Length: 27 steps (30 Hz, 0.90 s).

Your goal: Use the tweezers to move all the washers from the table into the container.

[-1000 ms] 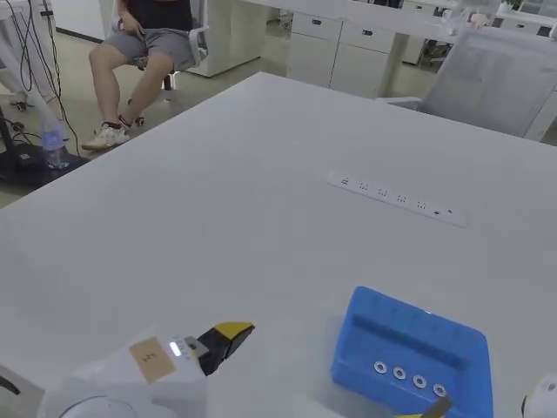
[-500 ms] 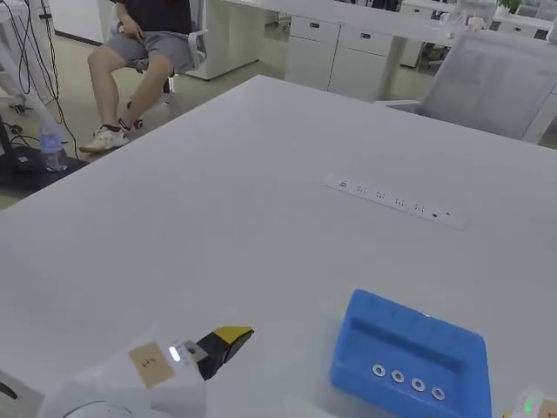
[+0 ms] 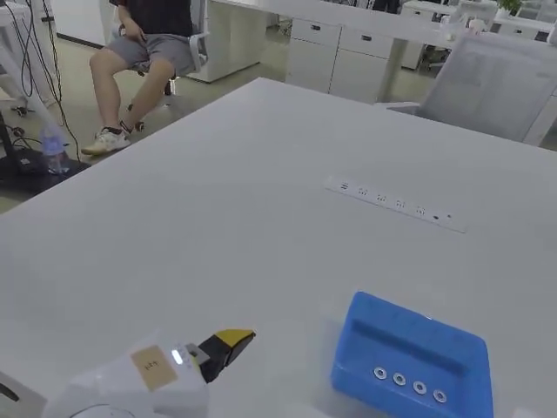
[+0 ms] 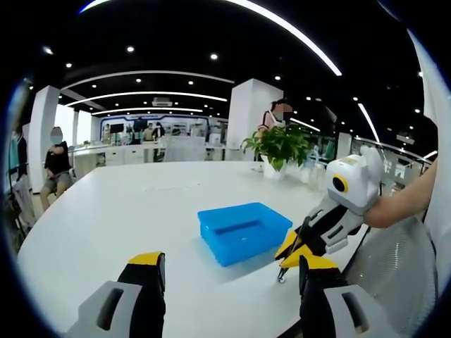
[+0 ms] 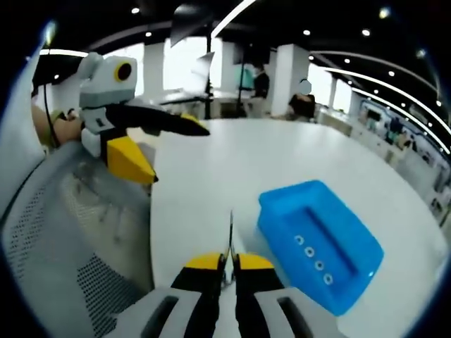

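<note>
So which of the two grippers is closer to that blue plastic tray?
Right. The right gripper, shut on thin metal tweezers, sits just beside the blue plastic tray; the left gripper is farther back, facing it.

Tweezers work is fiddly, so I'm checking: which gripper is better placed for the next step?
Right, probably. The right gripper is shut on the tweezers, tip near the blue container with four washers inside; the left gripper is open and empty.
</note>
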### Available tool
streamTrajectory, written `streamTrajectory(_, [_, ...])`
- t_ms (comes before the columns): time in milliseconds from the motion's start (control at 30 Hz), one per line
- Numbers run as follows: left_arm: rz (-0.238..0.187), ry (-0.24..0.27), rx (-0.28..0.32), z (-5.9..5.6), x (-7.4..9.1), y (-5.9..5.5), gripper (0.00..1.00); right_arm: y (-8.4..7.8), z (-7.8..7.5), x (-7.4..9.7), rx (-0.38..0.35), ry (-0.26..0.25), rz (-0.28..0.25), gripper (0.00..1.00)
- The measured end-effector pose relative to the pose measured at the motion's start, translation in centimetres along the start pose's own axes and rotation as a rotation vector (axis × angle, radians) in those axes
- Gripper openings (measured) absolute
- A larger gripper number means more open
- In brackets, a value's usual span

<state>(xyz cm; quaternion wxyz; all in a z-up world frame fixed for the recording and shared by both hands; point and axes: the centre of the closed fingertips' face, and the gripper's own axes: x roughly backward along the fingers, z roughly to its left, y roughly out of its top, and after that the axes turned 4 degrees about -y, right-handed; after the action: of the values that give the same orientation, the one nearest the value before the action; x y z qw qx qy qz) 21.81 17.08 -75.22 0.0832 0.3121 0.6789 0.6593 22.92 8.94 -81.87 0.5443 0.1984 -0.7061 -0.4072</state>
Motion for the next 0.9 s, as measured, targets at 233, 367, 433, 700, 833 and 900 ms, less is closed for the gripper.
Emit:
streamTrajectory(233, [-0.001,0.001,0.001,0.0,0.0,0.0,0.78,2.0,-1.6,0.7,-0.022,-0.02,-0.047,0.03])
streamTrajectory(367, [-0.001,0.003,0.002,0.1,0.0,0.0,0.78,3.3,-2.5,0.9,-0.046,-0.025,-0.085,0.03])
streamTrajectory(433, [-0.001,0.004,0.003,0.1,0.0,0.0,0.78,3.9,-2.7,1.1,-0.048,-0.03,-0.096,0.03])
streamTrajectory(700, [0.001,0.005,0.003,0.1,0.0,0.0,0.78,5.8,-4.7,1.1,-0.101,-0.046,-0.165,0.03])
streamTrajectory(833, [0.001,0.005,0.004,0.2,0.1,-0.1,0.78,6.9,-5.9,0.9,-0.131,-0.061,-0.192,0.03])
streamTrajectory(900, [0.001,0.002,0.006,0.1,0.0,0.0,0.78,7.3,-6.6,0.6,-0.147,-0.069,-0.201,0.03])
